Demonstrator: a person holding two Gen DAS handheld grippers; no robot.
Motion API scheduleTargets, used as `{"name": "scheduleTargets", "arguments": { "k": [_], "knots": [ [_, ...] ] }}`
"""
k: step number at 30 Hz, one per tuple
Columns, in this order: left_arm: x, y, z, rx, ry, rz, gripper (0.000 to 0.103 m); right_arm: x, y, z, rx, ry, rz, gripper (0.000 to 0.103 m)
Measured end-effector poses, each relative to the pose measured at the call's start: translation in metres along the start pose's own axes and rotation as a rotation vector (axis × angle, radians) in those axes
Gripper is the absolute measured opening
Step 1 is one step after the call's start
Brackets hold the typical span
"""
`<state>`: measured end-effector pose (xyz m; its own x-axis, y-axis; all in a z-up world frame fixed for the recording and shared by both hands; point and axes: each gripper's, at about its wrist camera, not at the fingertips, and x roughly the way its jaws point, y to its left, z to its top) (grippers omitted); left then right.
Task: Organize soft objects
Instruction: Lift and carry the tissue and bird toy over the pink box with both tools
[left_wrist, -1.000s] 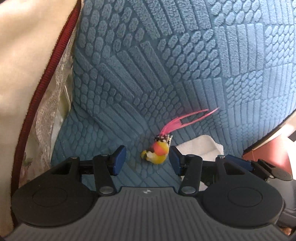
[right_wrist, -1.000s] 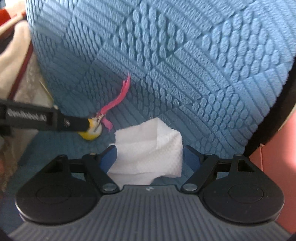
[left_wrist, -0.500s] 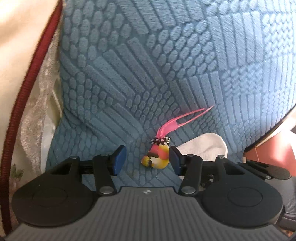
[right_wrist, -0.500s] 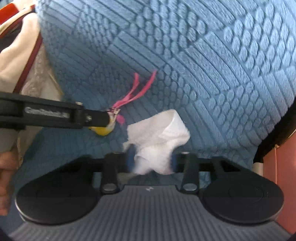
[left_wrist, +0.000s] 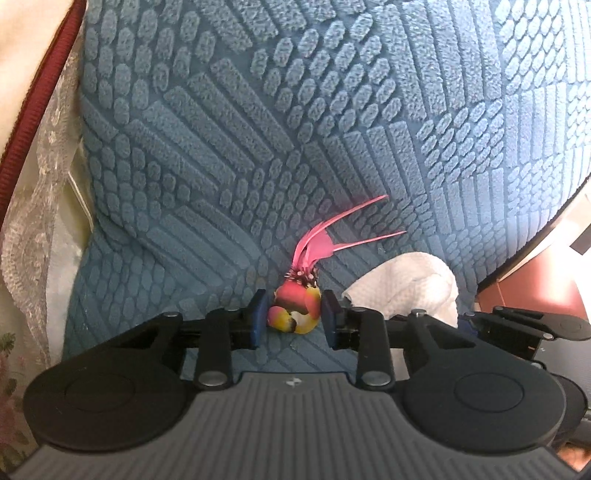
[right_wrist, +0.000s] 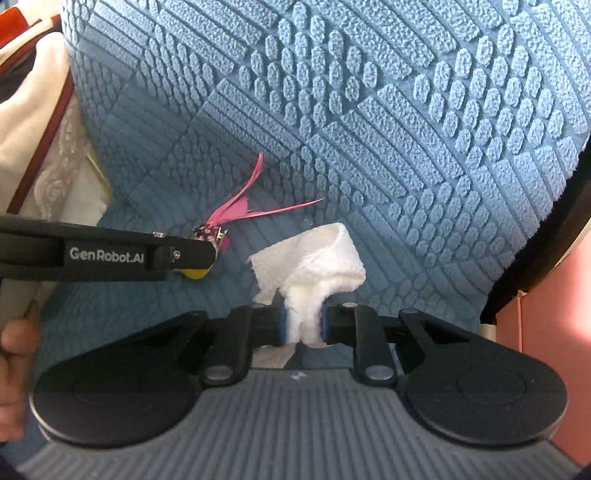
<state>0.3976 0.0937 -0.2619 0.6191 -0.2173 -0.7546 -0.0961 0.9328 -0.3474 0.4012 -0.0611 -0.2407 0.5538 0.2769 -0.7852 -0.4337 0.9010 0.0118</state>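
Blue textured cushion (left_wrist: 258, 129) under both my tools. My left gripper (left_wrist: 293, 319), wide a second ago, closing around bird toy (left_wrist: 295, 308), pads not yet pressing. My right gripper (right_wrist: 303, 325), open before, now pinches white tissue (right_wrist: 314, 269). Both pickups nearly ready.

The blue cushion (left_wrist: 295, 122) is covered in a plush, matt cloth with a raised, tufted pattern of bars and ovals. The white paper towel (right_wrist: 314, 266) is seen to be soft, embossed and crumpled. The toy bird (left_wrist: 295, 310) is given a smooth, slightly glossy painted body and fine pink feathers (left_wrist: 325, 240). The left gripper (left_wrist: 293, 319) and right gripper (right_wrist: 303, 325) are made of matt black plastic with ribbed grey housings, bare metal pins and blue rubbery pads (left_wrist: 258, 317). Sheer lace cloth (left_wrist: 33, 206) is edged by dark red corded piping (left_wrist: 37, 99)
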Motion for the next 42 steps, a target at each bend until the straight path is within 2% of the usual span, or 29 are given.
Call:
{"name": "scheduleTargets", "arguments": {
  "k": [10, 21, 33, 39, 42],
  "knots": [
    [-0.004, 0.004, 0.002, -0.076, -0.019, 0.011, 0.035, -0.02, -0.019, -0.009, 0.027, -0.028, 0.004, 0.021],
    [-0.033, 0.001, -0.007, -0.119, -0.039, 0.044, 0.035, -0.052, -0.03, -0.014, 0.055, -0.045, 0.036, 0.021],
    [-0.083, 0.003, -0.026, -0.167, -0.077, 0.037, 0.035, -0.084, -0.035, -0.039, 0.108, -0.064, 0.04, 0.021],
    [-0.099, -0.004, -0.04, -0.165, -0.083, 0.045, 0.035, -0.108, -0.034, -0.056, 0.14, -0.074, 0.032, 0.021],
    [-0.094, -0.011, -0.045, -0.159, -0.086, 0.055, 0.035, -0.113, -0.034, -0.065, 0.151, -0.078, 0.027, 0.021]
  ]
}}
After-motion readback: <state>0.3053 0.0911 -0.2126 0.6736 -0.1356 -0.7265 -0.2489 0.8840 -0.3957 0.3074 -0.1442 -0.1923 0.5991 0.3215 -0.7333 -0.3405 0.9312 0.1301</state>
